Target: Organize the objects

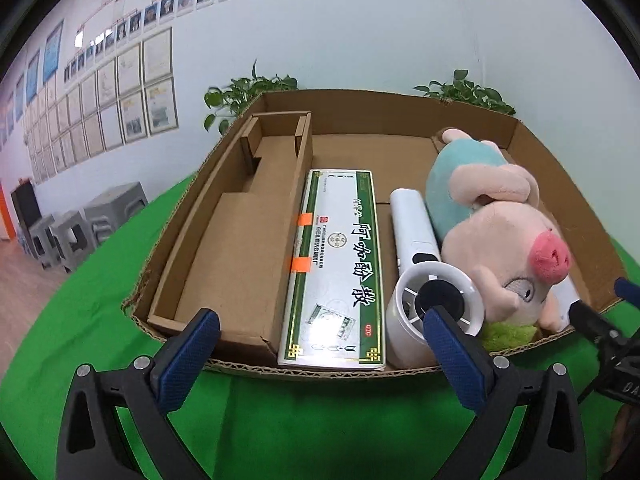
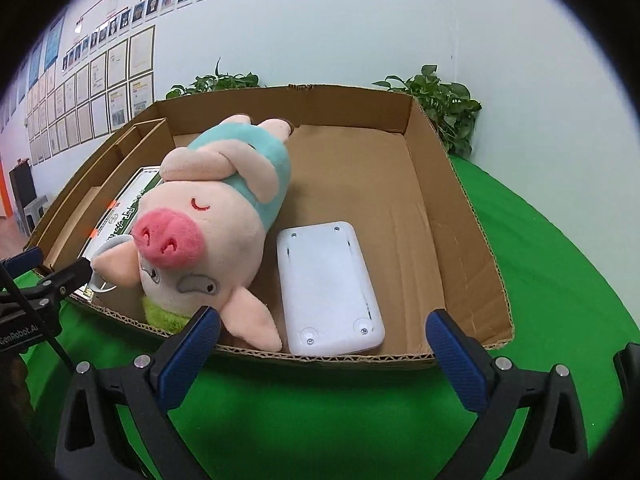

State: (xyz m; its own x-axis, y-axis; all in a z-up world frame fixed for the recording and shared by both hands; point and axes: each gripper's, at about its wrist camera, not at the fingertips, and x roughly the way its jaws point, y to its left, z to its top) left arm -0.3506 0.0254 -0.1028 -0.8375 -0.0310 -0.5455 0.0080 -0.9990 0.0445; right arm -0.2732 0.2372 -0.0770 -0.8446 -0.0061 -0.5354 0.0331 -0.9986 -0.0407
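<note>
Objects for organizing already lie inside the cardboard tray [image 1: 532,152] on the green cloth [image 1: 80,320], so by the look of it you are close to done, or pausing between placements; nothing is visible on the cloth outside the tray. Working left to right: the narrow cardboard divider compartment [image 1: 240,220] at the left side holds nothing. Just beside it lies the long green-and-white medicine box [image 1: 340,264], flat, with two orange tape tabs on its left edge. Next comes the white handheld fan [image 1: 416,256], lying with its round head toward you. Touching it on the right is the plush pig [image 2: 216,216], pink with a teal shirt, on its back, snout up. Just right of the pig sits a white rectangular device [image 2: 328,288], underside up, screws showing. The tray's right portion is bare cardboard.

Your left gripper [image 1: 320,344] is spread wide and holds nothing, poised before the tray's near wall. Your right gripper [image 2: 324,344] is likewise wide and empty.
</note>
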